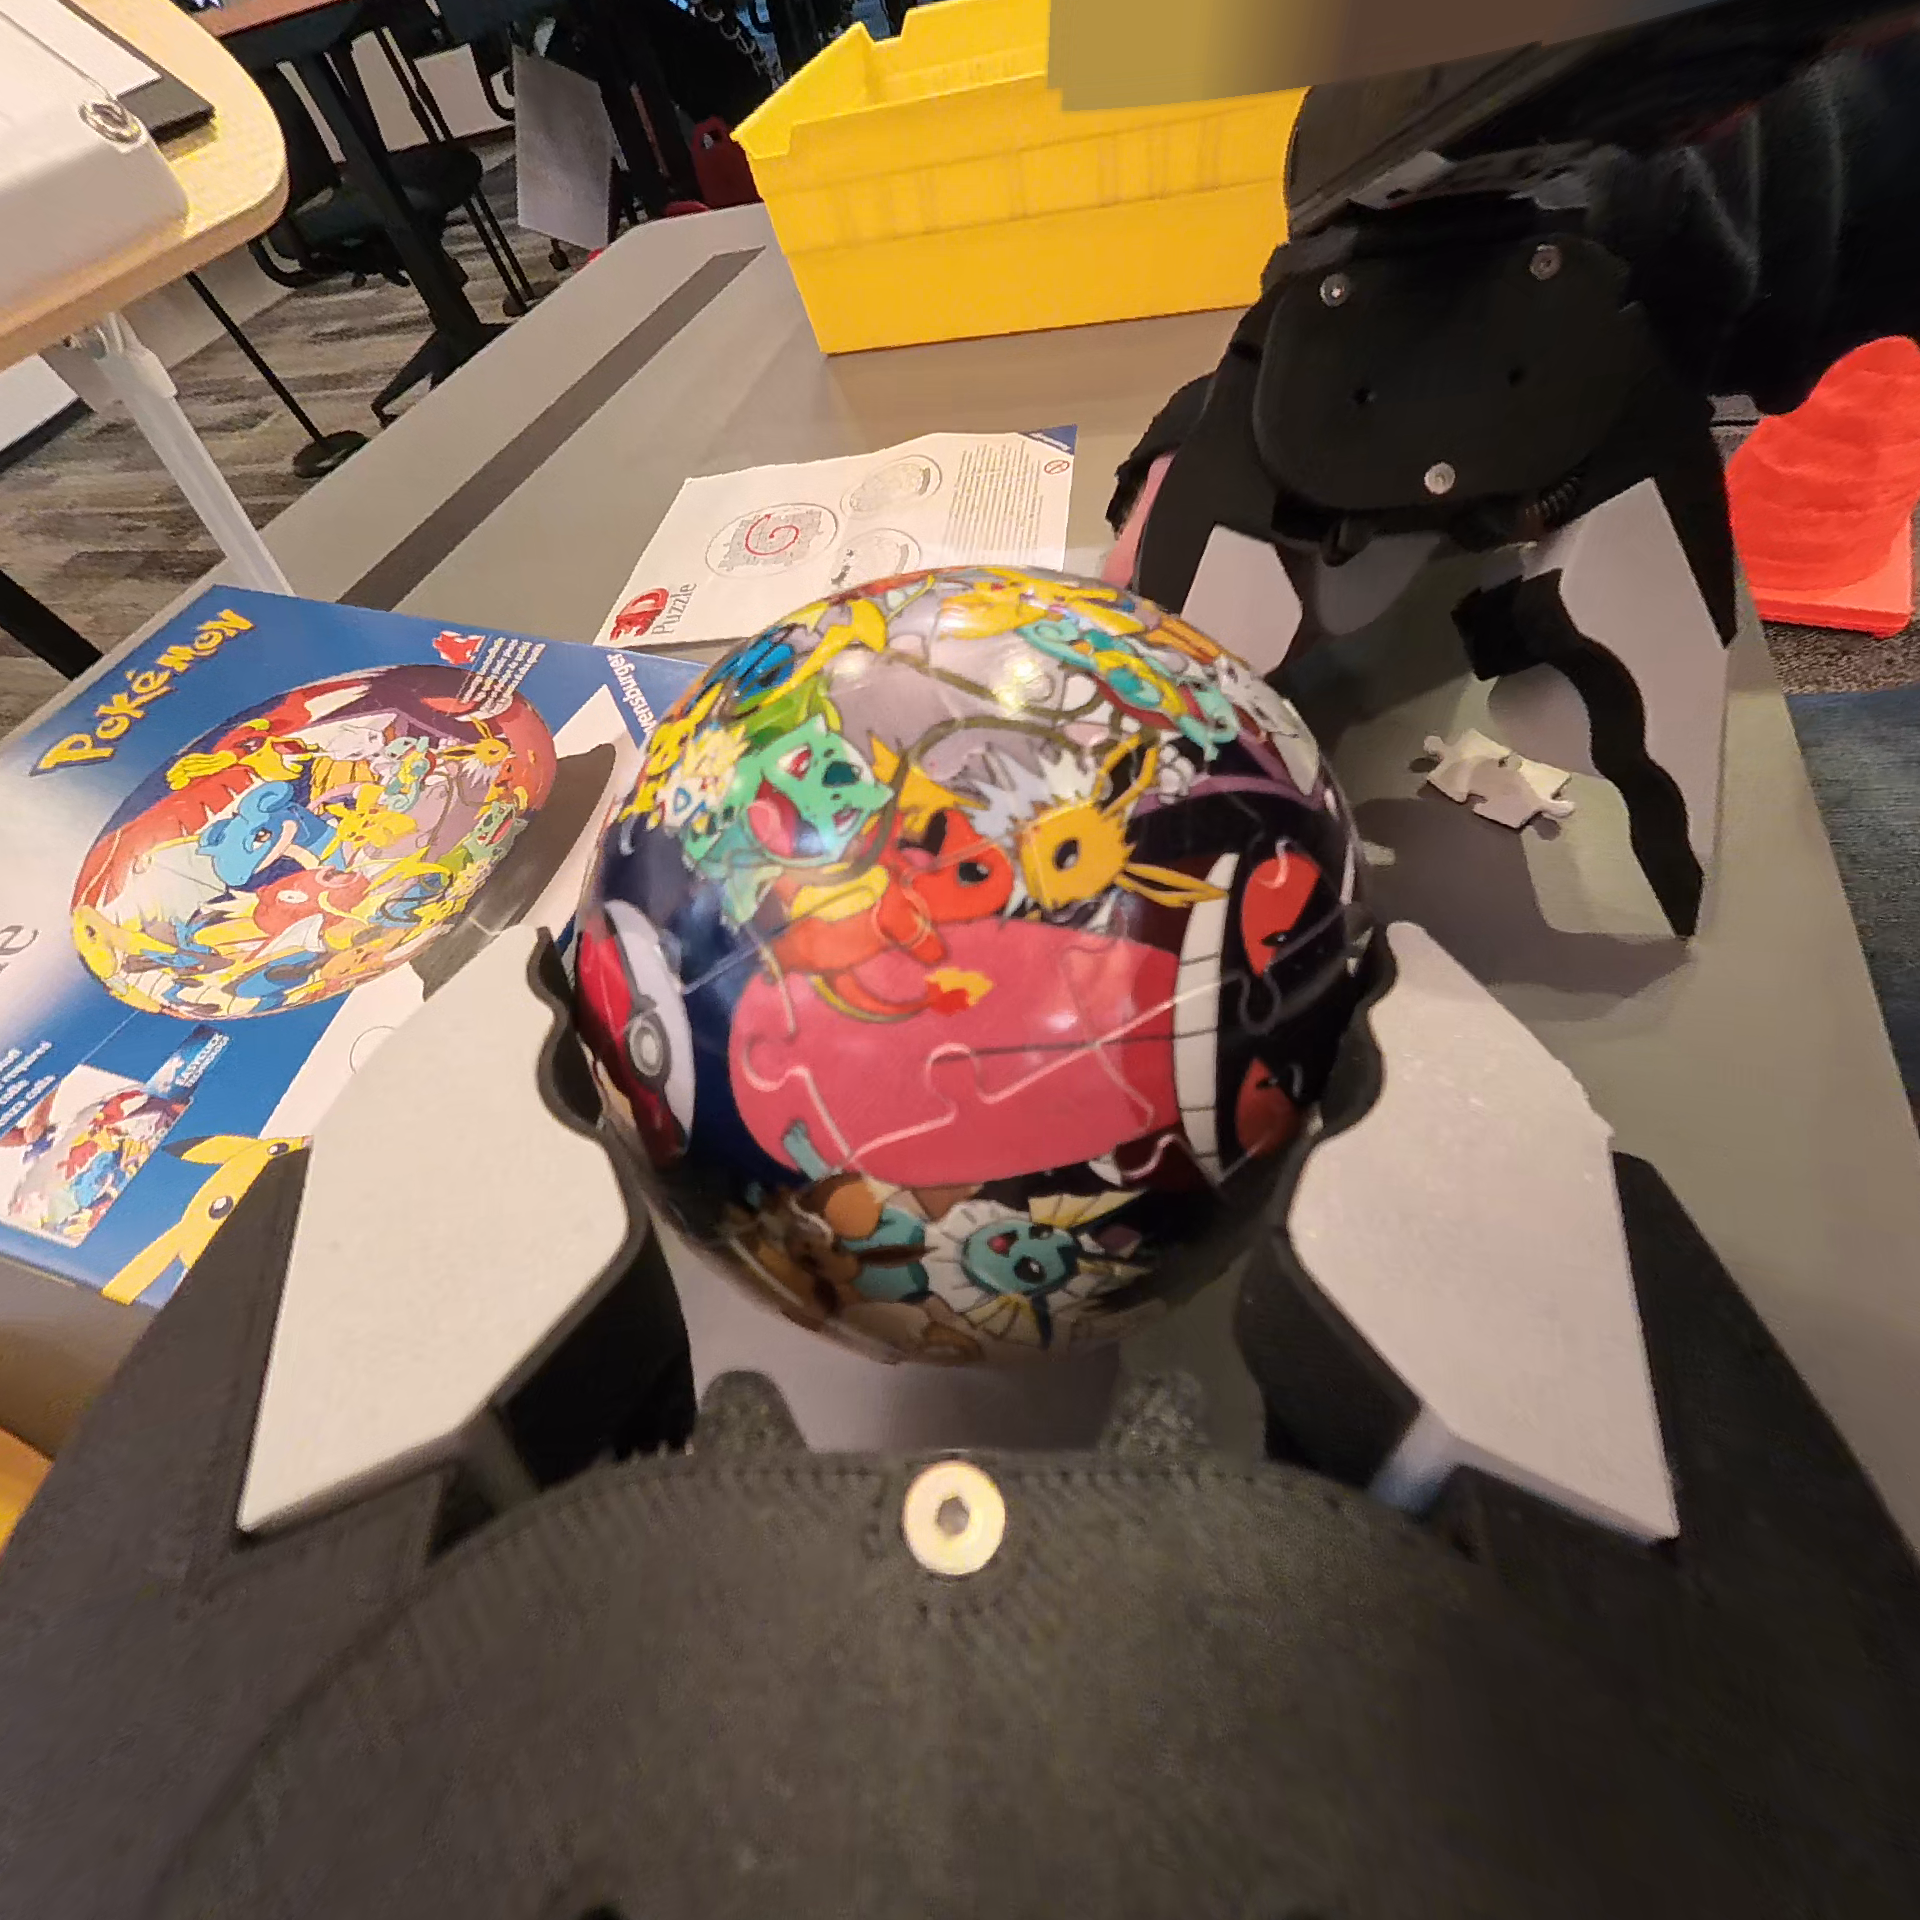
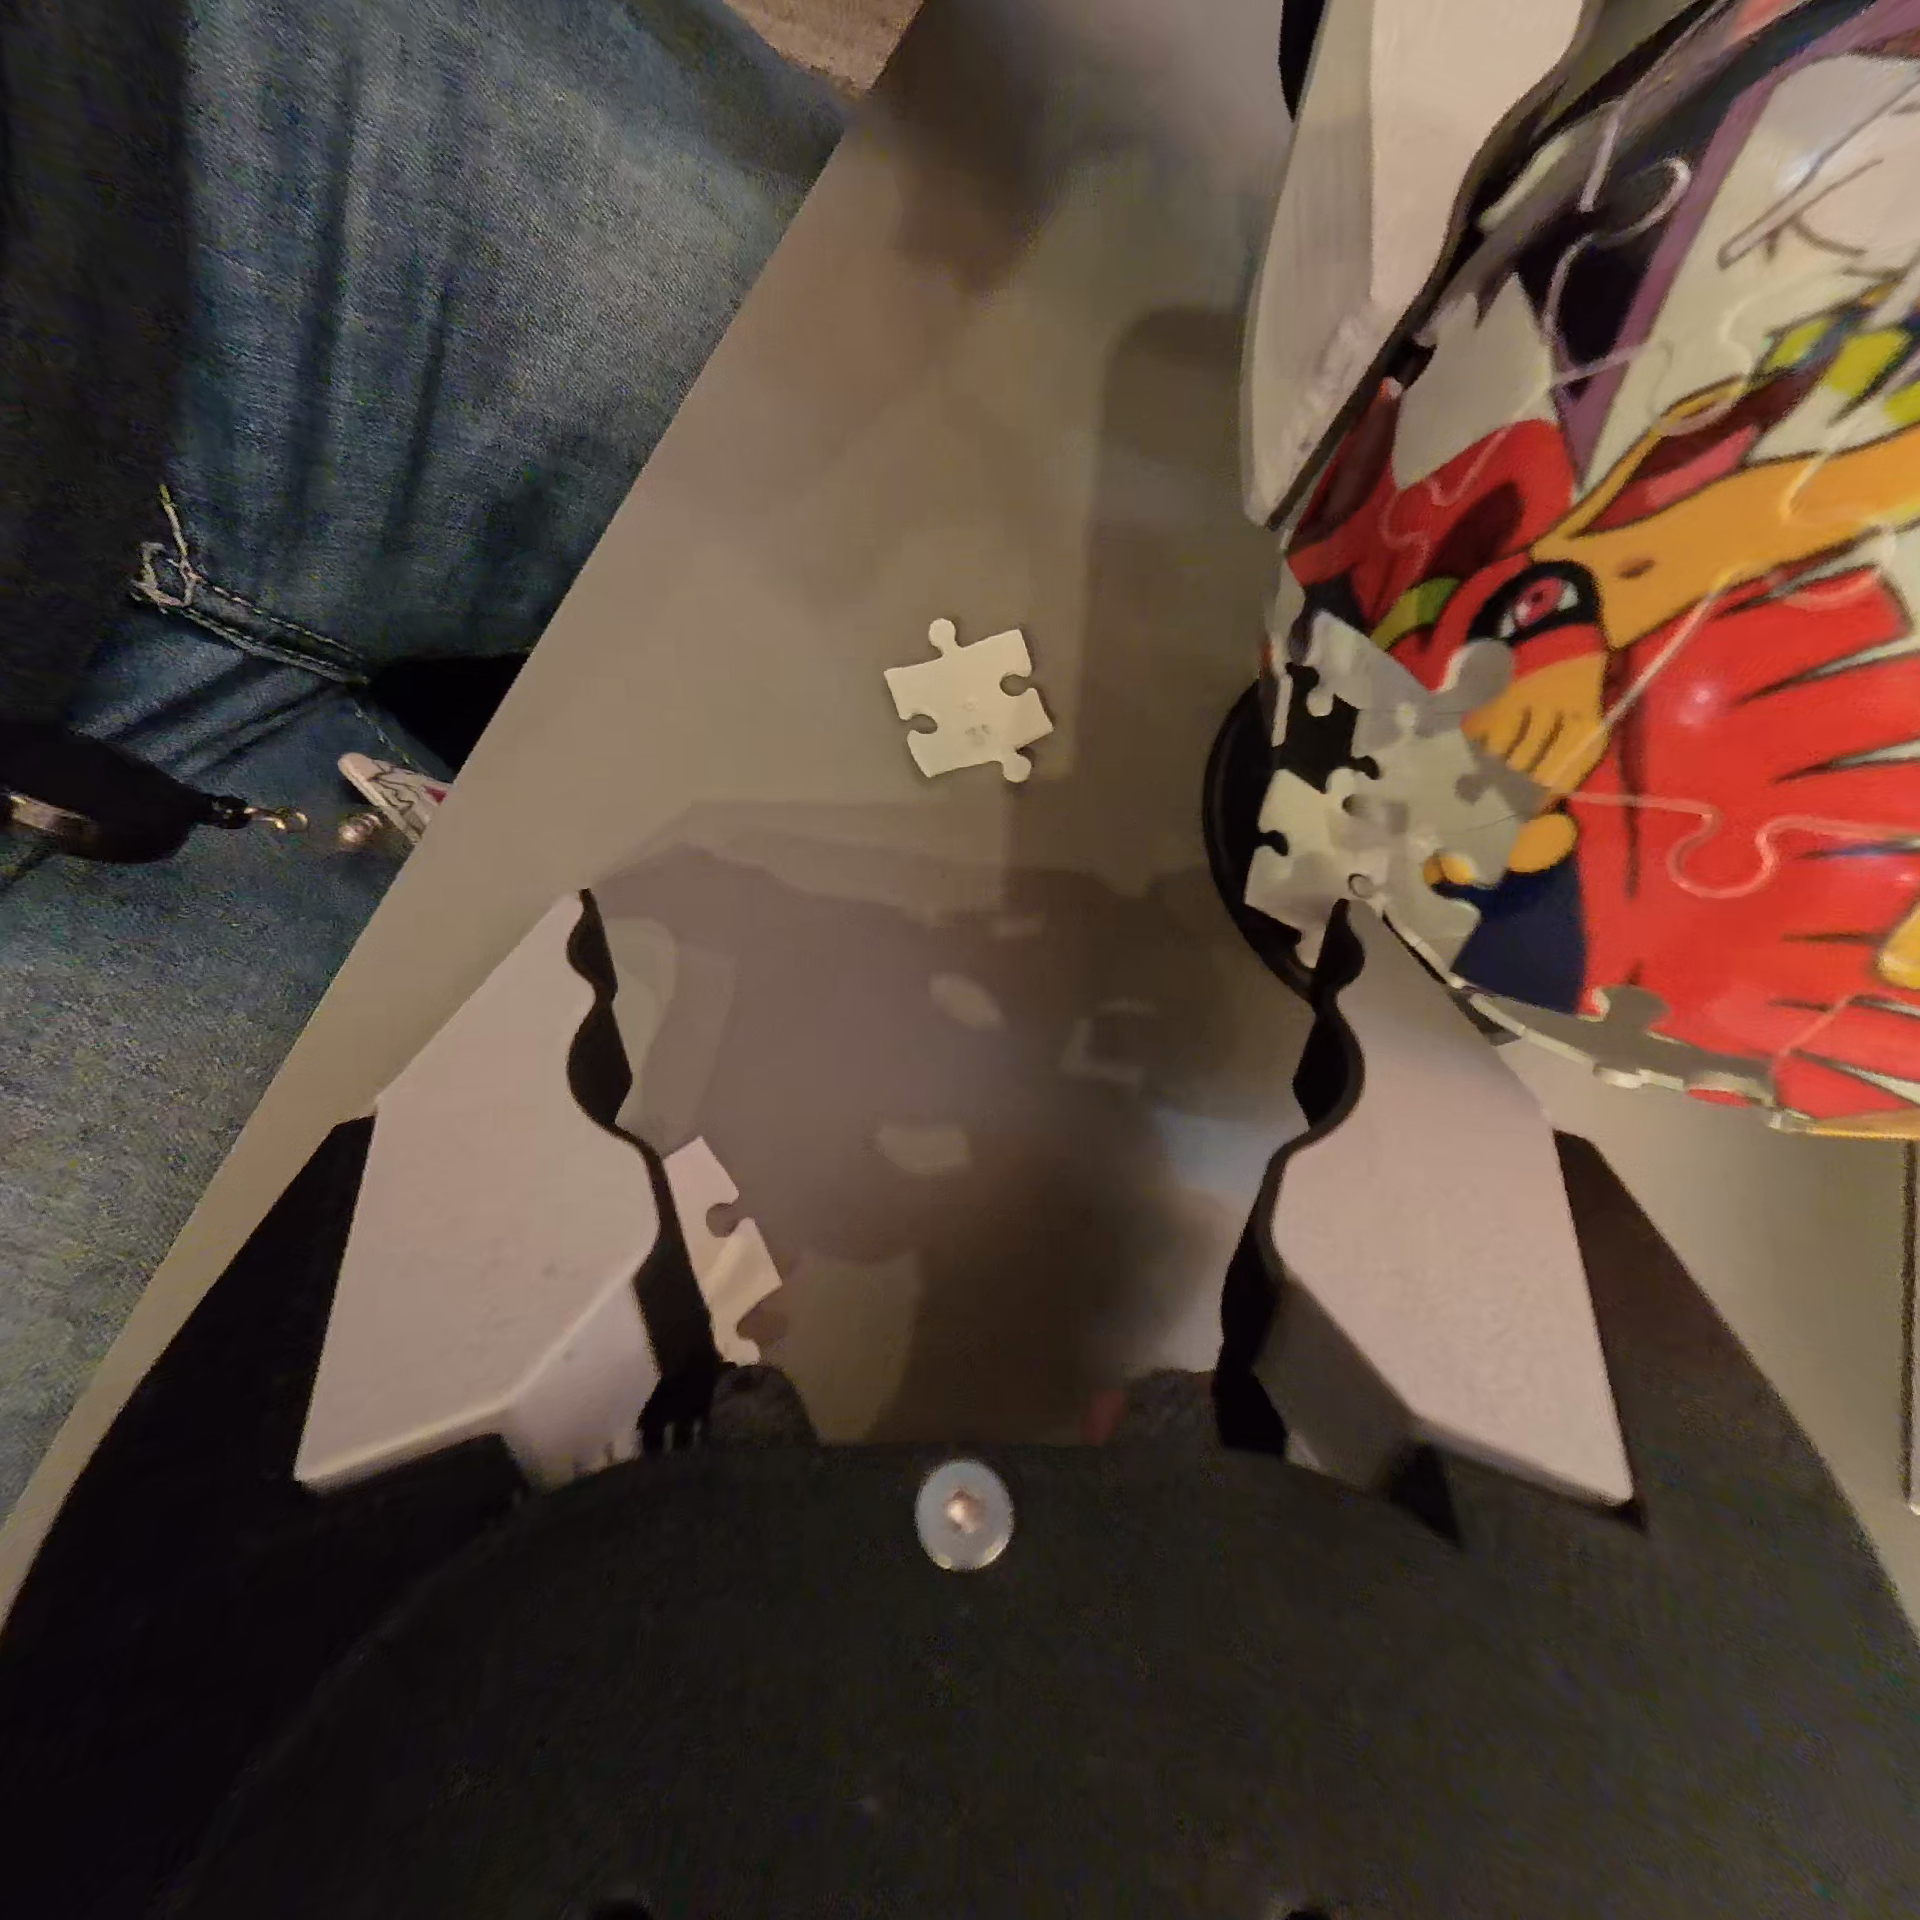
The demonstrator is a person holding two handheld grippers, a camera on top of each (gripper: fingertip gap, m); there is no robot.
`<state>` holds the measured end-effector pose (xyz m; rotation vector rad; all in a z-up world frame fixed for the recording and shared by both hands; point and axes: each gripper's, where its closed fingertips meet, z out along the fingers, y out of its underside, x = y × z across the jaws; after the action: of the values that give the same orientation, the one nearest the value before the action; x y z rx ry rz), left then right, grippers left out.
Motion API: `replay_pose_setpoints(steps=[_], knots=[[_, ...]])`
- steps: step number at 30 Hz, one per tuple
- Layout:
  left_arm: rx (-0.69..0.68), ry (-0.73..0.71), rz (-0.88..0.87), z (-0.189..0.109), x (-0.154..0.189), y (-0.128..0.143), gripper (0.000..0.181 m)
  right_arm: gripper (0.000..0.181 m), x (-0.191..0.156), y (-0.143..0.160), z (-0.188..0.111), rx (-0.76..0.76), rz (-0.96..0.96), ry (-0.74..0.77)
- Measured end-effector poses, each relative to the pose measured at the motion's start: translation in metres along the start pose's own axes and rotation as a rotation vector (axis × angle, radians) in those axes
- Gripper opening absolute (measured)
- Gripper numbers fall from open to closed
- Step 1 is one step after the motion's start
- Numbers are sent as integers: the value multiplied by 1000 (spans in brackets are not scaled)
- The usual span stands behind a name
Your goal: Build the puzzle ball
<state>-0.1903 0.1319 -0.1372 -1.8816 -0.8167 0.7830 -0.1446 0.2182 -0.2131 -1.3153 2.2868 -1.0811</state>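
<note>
The puzzle ball [image 1: 966, 956], glossy and covered in cartoon creatures, sits between the fingers of my left gripper [image 1: 961, 987], which is shut on its sides. In the right wrist view the ball [image 2: 1662, 727] fills the right side, and a gap [image 2: 1340, 790] in its shell shows the white backs of pieces. My right gripper [image 2: 966, 914] is open and empty, low over the grey table. A loose white piece [image 2: 971, 701] lies face down just ahead of it. A second piece [image 2: 732, 1247] lies by its left finger. The right gripper [image 1: 1434, 748] also shows beyond the ball, above a loose piece [image 1: 1496, 779].
The blue puzzle box [image 1: 260, 883] lies at the left, with an instruction sheet [image 1: 883, 520] behind the ball. A yellow bin [image 1: 1018, 208] stands at the back and a red-orange stack [image 1: 1829, 499] at the far right. A person's jeans leg [image 2: 260, 416] is past the table edge [image 2: 623, 520].
</note>
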Motion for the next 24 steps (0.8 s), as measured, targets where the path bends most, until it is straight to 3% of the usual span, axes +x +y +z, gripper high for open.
replay_pose_setpoints(steps=[16, 24], knots=[[-44, 13, 1, -3, -2, 3, 136, 125, -9, -15, -5, 12, -16, 79], [-69, 42, 9, -8, -3, 7, 136, 126, -20, -32, 23, -27, -84, 103]])
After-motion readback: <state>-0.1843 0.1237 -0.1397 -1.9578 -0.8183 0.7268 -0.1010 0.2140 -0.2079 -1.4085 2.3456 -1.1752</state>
